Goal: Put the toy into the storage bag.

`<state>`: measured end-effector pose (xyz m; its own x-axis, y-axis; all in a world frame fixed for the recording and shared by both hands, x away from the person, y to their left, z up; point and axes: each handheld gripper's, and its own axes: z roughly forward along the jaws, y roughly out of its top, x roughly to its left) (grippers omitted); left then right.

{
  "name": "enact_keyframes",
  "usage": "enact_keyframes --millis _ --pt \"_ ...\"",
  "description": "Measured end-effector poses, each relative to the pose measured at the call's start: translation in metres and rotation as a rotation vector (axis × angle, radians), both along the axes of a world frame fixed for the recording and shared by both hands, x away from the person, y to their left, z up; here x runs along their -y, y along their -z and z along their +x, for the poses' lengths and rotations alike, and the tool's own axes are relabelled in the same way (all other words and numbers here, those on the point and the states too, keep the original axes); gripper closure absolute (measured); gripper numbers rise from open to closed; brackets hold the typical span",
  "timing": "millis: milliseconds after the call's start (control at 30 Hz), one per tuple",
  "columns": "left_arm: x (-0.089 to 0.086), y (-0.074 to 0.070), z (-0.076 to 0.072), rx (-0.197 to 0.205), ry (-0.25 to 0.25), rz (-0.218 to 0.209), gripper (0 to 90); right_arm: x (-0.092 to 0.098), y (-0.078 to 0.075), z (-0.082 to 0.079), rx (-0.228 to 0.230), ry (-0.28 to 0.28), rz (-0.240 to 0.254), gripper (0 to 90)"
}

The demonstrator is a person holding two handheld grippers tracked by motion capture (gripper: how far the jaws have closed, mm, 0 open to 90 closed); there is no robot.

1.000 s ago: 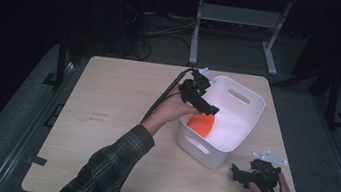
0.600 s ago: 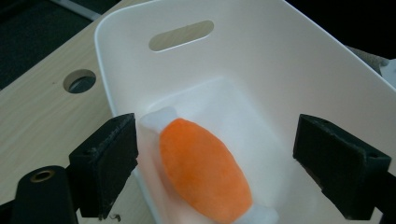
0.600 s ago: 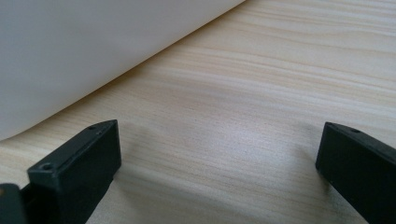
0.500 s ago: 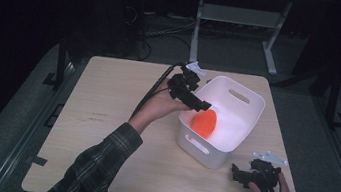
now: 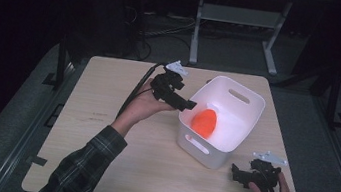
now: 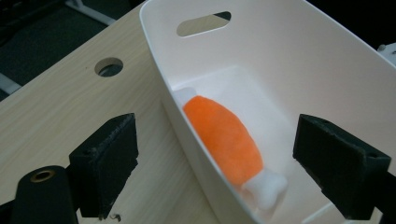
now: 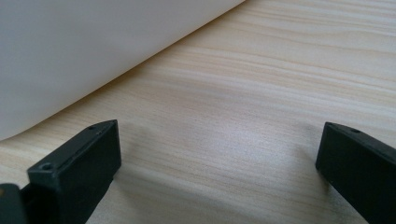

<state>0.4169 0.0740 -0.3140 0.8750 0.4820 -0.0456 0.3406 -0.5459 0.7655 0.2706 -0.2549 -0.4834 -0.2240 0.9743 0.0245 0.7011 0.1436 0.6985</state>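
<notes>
Both grippers are wide open and empty; the left gripper (image 5: 188, 105) may knock the white bin (image 5: 250, 105) holding the orange toy (image 5: 204, 121); the right gripper (image 5: 238, 173) rests on the table (image 5: 105, 117).

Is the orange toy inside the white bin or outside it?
Inside. The orange toy lies on the floor of the white bin; the left gripper is open and holds nothing.

The tub (image 6: 299, 51) looks like smooth white plastic with a soft sheen. The toy (image 6: 224, 135) inside is fuzzy orange plush with white ends. The table (image 7: 261, 107) is pale, matt wood grain. The jaws' black pads look matt, slightly rough-edged.
</notes>
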Motion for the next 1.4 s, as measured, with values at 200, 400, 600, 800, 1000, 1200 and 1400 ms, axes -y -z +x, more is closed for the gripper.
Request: enact_keyframes --millis 200,400,600,800,1000,1200,1400 --pt "-0.021 0.004 -0.007 0.012 -0.017 -0.015 13.4 0.000 0.000 0.000 0.000 0.000 0.000 0.0" --pt "-0.043 0.007 -0.016 0.029 -0.029 -0.019 13.4 0.000 0.000 0.000 0.000 0.000 0.000 0.0" --pt "-0.064 0.015 -0.026 0.038 -0.045 -0.026 13.5 0.000 0.000 0.000 0.000 0.000 0.000 0.0" --pt "-0.078 0.020 -0.034 0.051 -0.059 -0.032 13.5 0.000 0.000 0.000 0.002 -0.002 -0.002 0.0" --pt "-0.094 0.028 -0.044 0.059 -0.074 -0.031 13.7 0.000 0.000 0.000 0.002 -0.002 -0.002 0.0" --pt "-0.110 0.037 -0.053 0.064 -0.090 -0.021 13.8 0.000 0.000 0.000 0.003 -0.002 -0.002 0.0" --pt "-0.123 0.047 -0.061 0.071 -0.103 -0.011 13.9 0.000 0.000 0.000 0.001 -0.002 -0.001 0.0"
